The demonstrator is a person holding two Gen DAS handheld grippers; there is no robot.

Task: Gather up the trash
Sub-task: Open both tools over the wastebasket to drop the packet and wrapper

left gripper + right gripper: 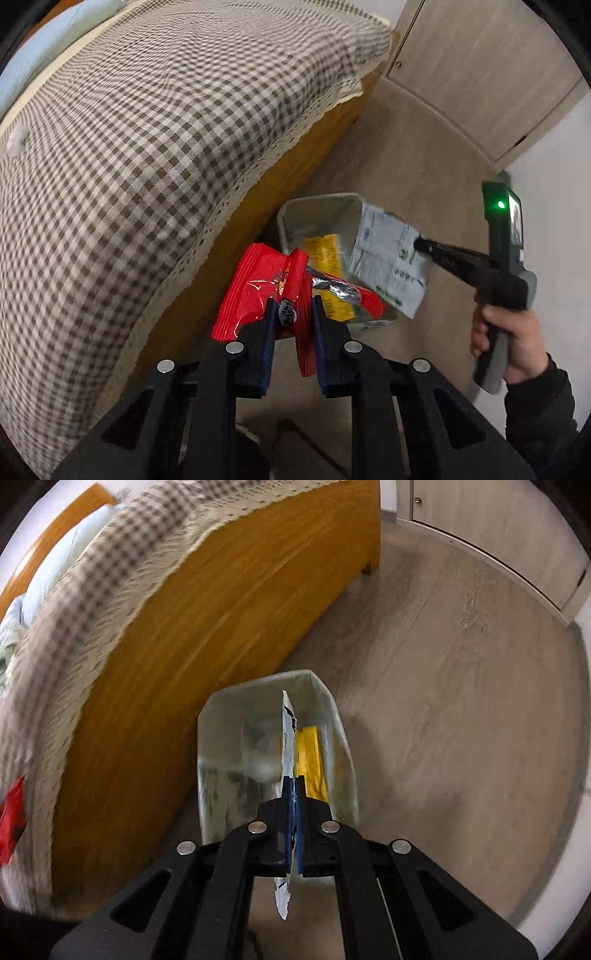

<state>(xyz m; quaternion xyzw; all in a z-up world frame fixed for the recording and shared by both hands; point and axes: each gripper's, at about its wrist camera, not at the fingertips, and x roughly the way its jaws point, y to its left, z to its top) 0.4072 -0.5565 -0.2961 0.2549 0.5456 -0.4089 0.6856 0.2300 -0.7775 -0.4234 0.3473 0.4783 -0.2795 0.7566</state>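
Observation:
In the left wrist view my left gripper (293, 304) is shut on a red snack wrapper (258, 280), crumpled, with silver foil showing at its torn end. It hangs just in front of a small bin (317, 201) lined with a clear bag, which stands on the floor beside the bed. A yellow packet (325, 254) lies inside. My right gripper (419, 243), held by a hand (517, 343), is shut on a white printed wrapper (388, 266) over the bin's right side. The right wrist view shows that gripper (294, 780) pinching the white wrapper (288, 731) edge-on above the bin (321, 690) and the yellow packet (310, 760).
A bed with a brown checked cover (129, 147) and an orange wooden frame (221, 627) runs along the left, close to the bin. Pale wood floor (443, 701) spreads to the right. Cupboard doors (480, 66) stand at the back. The red wrapper (11, 812) shows at the left edge.

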